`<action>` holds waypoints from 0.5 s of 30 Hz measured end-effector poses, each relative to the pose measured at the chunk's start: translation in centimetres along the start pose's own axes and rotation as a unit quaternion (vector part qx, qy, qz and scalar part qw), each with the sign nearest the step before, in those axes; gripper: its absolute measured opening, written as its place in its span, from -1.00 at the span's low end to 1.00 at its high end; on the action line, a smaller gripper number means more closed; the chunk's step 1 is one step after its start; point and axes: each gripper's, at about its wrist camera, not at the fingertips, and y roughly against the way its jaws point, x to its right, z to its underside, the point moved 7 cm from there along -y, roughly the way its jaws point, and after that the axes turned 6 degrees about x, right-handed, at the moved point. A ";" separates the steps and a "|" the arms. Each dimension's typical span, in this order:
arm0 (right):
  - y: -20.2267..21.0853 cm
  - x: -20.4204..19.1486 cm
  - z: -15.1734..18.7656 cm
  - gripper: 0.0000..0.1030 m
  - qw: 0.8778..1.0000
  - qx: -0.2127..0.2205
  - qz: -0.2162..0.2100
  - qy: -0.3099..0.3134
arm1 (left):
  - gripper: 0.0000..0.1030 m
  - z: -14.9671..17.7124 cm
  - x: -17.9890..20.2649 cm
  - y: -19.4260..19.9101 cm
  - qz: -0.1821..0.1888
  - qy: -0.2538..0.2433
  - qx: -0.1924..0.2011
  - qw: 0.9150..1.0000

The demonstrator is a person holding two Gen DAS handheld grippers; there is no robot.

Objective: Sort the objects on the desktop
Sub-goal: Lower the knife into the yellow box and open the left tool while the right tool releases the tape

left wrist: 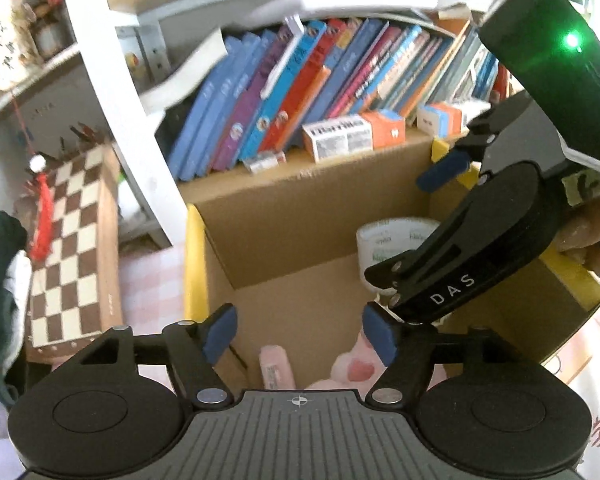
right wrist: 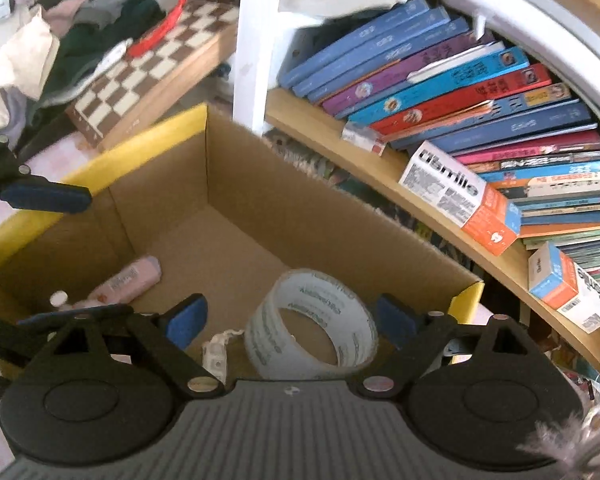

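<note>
Left gripper (left wrist: 300, 330) jaws wide, empty, above pink tube (left wrist: 274, 368) in box (left wrist: 300, 208). Right gripper (right wrist: 292, 316) wide, tape (right wrist: 312, 326) loose between pads, untouched. Box middle bare.

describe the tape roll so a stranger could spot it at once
Find the open brown cardboard box with yellow flaps in front of the bookshelf. On its floor, at the corner nearest the books, sits a clear printed tape roll: the only hollow ring there, unlike the pink tube.
</note>
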 end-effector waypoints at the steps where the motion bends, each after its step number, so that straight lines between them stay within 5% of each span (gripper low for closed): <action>1: 0.4 0.0 -0.1 0.79 1.000 0.006 0.000 -0.003 | 0.52 -0.2 -0.1 0.3 -0.003 -0.002 0.006 1.000; 15: 6.4 -0.6 -0.3 0.85 0.997 0.061 0.021 -0.040 | 0.67 -1.3 -0.8 5.6 -0.020 -0.004 0.056 0.998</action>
